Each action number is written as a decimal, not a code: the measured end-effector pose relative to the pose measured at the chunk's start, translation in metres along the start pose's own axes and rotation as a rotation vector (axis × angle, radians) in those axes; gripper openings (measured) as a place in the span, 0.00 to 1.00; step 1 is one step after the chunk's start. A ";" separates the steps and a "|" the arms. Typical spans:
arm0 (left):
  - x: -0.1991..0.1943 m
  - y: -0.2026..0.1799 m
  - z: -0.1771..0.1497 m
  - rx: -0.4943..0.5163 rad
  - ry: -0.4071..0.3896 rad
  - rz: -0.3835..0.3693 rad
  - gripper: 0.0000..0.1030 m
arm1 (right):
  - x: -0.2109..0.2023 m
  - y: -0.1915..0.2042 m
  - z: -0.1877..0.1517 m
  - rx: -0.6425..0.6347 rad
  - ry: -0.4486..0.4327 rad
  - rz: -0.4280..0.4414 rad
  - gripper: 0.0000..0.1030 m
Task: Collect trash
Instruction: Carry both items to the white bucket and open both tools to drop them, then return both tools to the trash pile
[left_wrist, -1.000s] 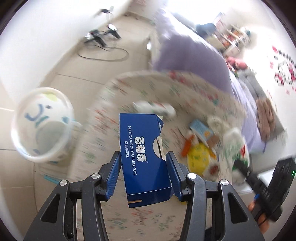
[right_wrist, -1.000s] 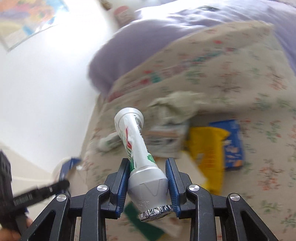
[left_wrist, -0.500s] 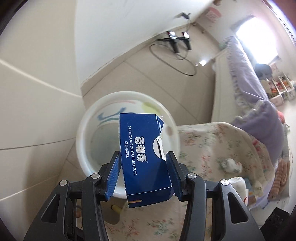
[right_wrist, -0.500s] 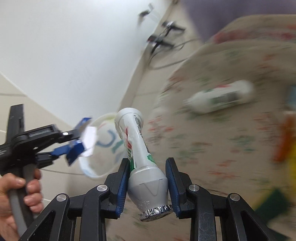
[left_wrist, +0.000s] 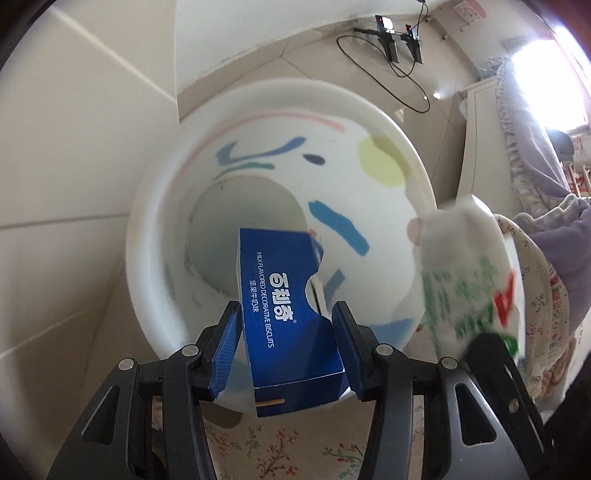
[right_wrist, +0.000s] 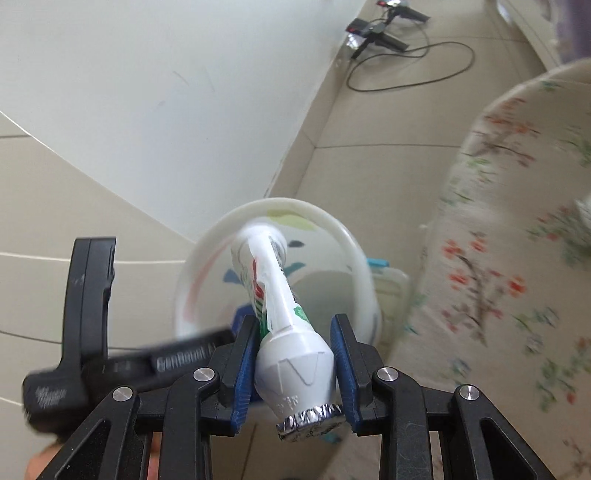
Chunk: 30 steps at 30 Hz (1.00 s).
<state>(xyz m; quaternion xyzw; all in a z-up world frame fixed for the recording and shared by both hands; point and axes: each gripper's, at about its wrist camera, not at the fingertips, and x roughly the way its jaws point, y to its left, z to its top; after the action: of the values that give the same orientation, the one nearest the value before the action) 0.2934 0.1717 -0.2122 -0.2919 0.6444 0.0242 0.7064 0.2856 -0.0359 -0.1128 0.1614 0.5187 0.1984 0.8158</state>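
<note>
A floral cloth (right_wrist: 517, 258) lies near a looped black cable (right_wrist: 417, 74).

The left gripper (left_wrist: 287, 347) clamps a blue biscuit box (left_wrist: 286, 317) between its blue pads, the box pointing forward past the fingertips; directly ahead and below gapes a white bin (left_wrist: 376, 118) with coloured marks. To the claw's right a blurred white bottle (left_wrist: 469, 280) with green print hangs at the bin's rim; a floral cloth (left_wrist: 295, 450) lies beneath.
</note>
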 end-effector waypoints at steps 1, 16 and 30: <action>0.001 0.001 -0.001 -0.007 0.014 -0.009 0.51 | 0.007 0.003 0.002 -0.005 0.005 0.002 0.34; -0.044 0.001 0.006 -0.058 -0.126 0.037 0.45 | 0.033 0.007 0.005 -0.027 0.028 -0.010 0.45; -0.073 -0.111 -0.067 0.256 -0.217 0.005 0.61 | -0.159 -0.027 -0.033 -0.098 -0.190 -0.118 0.56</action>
<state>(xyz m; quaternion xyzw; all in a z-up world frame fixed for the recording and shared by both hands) 0.2667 0.0752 -0.1022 -0.1937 0.5631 -0.0248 0.8030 0.1990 -0.1358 -0.0151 0.1084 0.4373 0.1589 0.8785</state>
